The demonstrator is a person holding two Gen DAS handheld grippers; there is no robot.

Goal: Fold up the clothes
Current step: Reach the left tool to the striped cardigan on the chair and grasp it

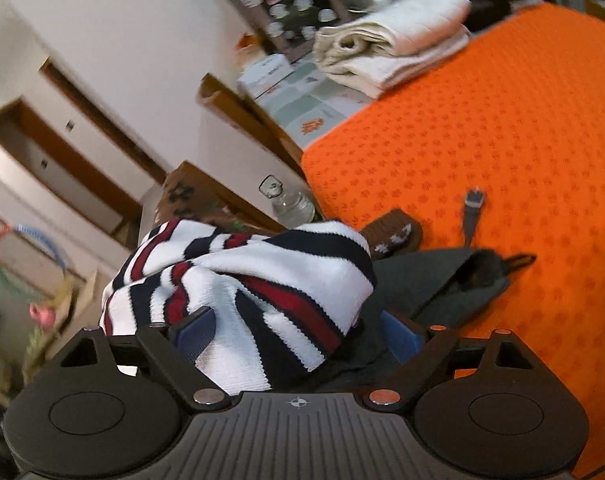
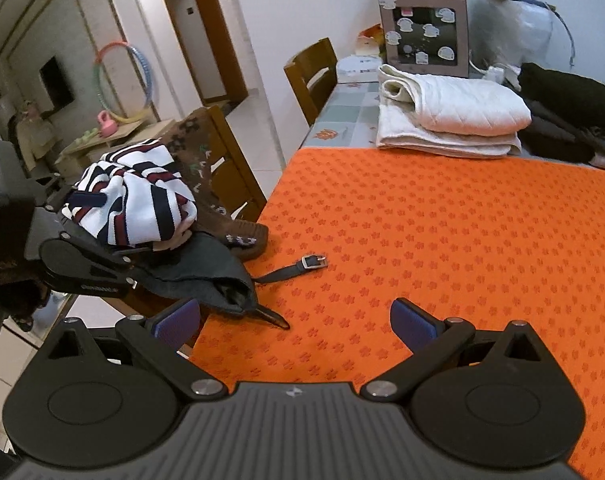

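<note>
The left gripper (image 2: 98, 224) has its wide-set jaws around a bunched white, navy and red striped garment (image 2: 138, 196); whether the pads press it, I cannot tell. Just under it lies a dark grey garment (image 2: 206, 268), its buckled strap (image 2: 298, 266) trailing onto the orange mat (image 2: 442, 240). The right gripper (image 2: 296, 322) stands wide open, empty, above the mat.

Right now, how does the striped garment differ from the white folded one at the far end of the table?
The striped garment is bunched in a loose heap; the white one is folded in flat layers. The striped garment sits between the left gripper's fingers at the table's near corner; the white one lies untouched. The striped garment has navy and red bands; the white one is plain cream and quilted. Both are cloth.
</note>
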